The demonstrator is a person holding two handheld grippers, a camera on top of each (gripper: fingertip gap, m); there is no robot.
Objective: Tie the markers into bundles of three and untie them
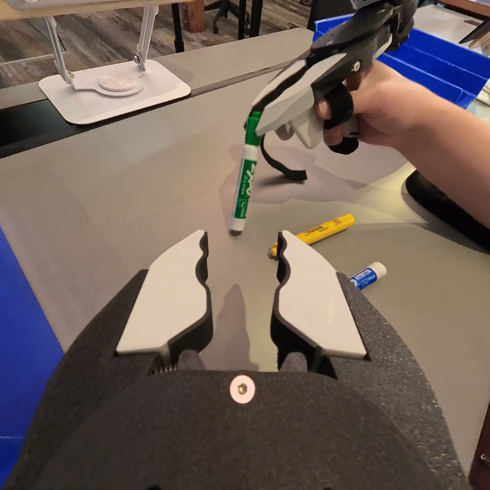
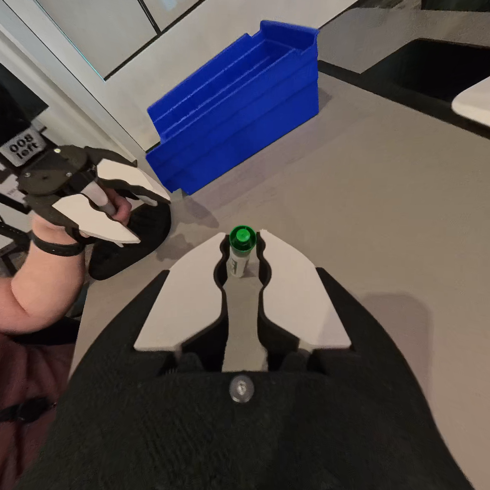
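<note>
The right gripper [image 2: 242, 236] is clamped on the green cap end of a green-and-white marker [image 1: 242, 185], which hangs nearly upright with its white lower end just above, or perhaps touching, the grey table [image 1: 119, 185]; neither view settles which. From the right wrist view only the cap top and a short stretch of barrel show between the pads, the rest being foreshortened. The left gripper [image 1: 241, 240] stands released, jaws apart with nothing between them, low over the table just short of the hanging marker. A yellow marker [image 1: 322, 232] lies flat on the table, its near end hidden behind the left gripper's right-hand finger [image 1: 313, 286], and a blue-and-white marker [image 1: 370, 275] lies beyond it, more than half hidden by the same finger and the black body. A black strap [image 1: 281, 165] curls on the table beneath the right gripper, its upper part lost behind the marker and gripper. All three markers carry printed labels, and a white tag with writing sits on the left gripper in the right wrist view. A blue bin [image 2: 238, 106] stands farther back, and a white stand base [image 1: 114, 90] is cut off at the top edge.
</note>
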